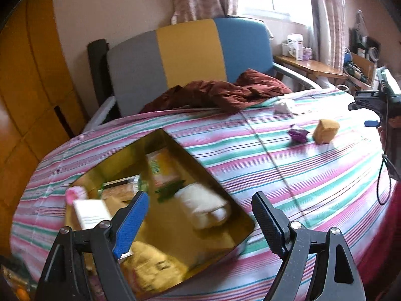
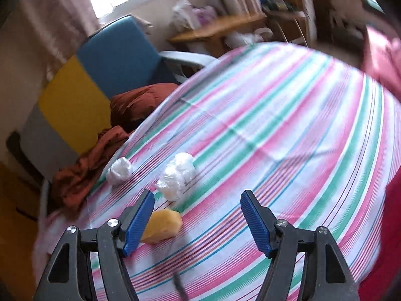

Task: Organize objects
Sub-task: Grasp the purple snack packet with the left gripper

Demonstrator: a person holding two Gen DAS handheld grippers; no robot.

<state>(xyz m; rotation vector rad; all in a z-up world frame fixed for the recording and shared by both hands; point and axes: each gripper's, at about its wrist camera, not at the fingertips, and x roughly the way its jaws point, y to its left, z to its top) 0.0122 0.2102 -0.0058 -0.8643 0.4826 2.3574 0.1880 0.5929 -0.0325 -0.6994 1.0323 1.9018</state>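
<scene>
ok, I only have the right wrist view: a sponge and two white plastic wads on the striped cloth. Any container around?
Observer: Yes, a gold tray sits on the striped cloth, just ahead of the open left claw.
Operator: Empty?
Observer: No, a rolled white towel and a yellow packet lie in it, among other things.
Operator: Any other loose item?
Observer: A purple wrapper lies beside the sponge.

No legible txt in either view. White card [image 1: 91, 212] in gold tray [image 1: 226, 186] has print lines, too blurred to read. Yellow packets [image 1: 160, 165] there and boxes on side shelf [image 1: 295, 46]: same, unreadable.
</scene>
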